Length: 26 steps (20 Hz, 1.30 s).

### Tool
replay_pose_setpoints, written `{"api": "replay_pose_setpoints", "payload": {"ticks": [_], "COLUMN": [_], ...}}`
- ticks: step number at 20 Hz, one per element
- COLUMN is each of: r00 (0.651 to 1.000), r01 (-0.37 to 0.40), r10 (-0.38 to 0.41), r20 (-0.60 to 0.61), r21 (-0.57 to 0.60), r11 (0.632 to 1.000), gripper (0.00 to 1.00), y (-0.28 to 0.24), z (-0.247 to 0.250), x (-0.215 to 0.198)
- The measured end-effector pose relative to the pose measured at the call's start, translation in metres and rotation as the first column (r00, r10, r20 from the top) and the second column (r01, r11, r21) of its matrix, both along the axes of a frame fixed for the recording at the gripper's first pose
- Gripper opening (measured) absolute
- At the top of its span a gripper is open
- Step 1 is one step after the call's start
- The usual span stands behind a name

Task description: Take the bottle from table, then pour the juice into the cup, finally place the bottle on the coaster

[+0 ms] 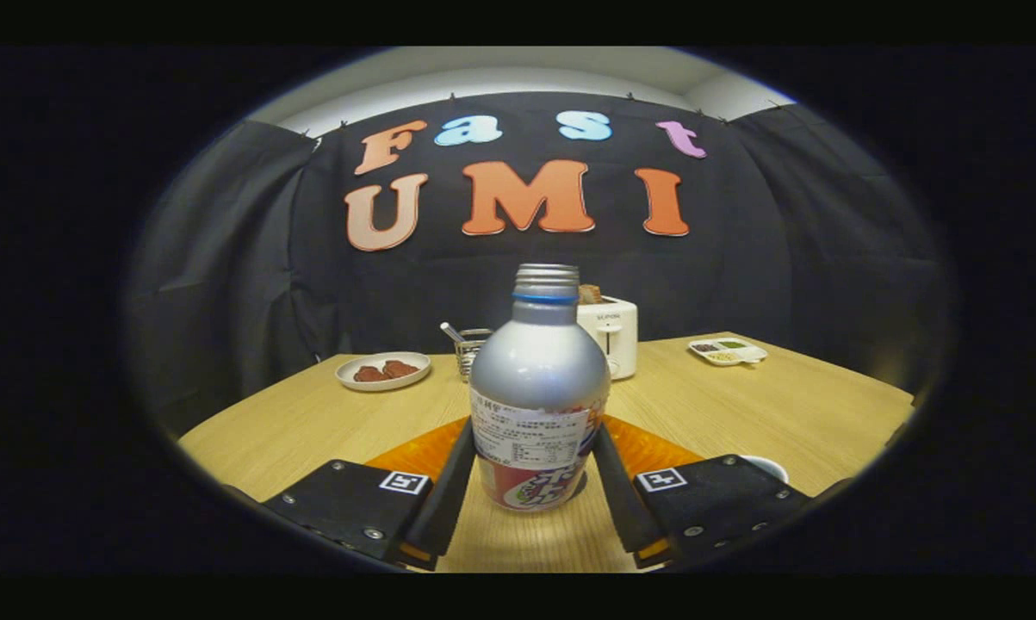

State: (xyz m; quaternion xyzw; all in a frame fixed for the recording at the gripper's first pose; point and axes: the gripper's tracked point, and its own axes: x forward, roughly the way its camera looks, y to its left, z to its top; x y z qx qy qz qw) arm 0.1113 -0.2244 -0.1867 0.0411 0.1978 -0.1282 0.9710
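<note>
My gripper (535,448) is clamped on the bottle (538,387), both fingers pressing its labelled sides (cap off), upright just before the orange coaster (655,448).

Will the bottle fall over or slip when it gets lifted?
Probably not slip: the gripper has its jaws on both sides of the bottle, low on the paper label. Its smooth metal upper part looks slippery. It is tall and narrow, so, held this low, it could tip. Its cap is off, so juice might spill.
</note>
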Motion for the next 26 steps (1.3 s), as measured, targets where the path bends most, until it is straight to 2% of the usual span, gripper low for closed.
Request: {"api": "replay_pose_setpoints", "payload": {"ticks": [5,10,16,23,26], "r00": [1.0,0.999,1.0,0.999,0.998], "r01": [0.019,-0.013,-0.025,-0.044,-0.056], "r10": [-0.019,0.011,0.023,0.041,0.058], "r20": [0.009,-0.036,-0.019,-0.016,0.004], "r21": [0.0,-0.058,-0.101,-0.194,-0.175], "r11": [1.0,0.998,0.995,0.98,0.983], "gripper": [0.73,0.73,0.73,0.89,0.95], "y": [-0.001,0.004,0.005,0.009,0.017], "z": [-0.016,-0.04,-0.045,-0.042,-0.037], "x": [0.016,0.028,0.036,0.03,0.028]}}
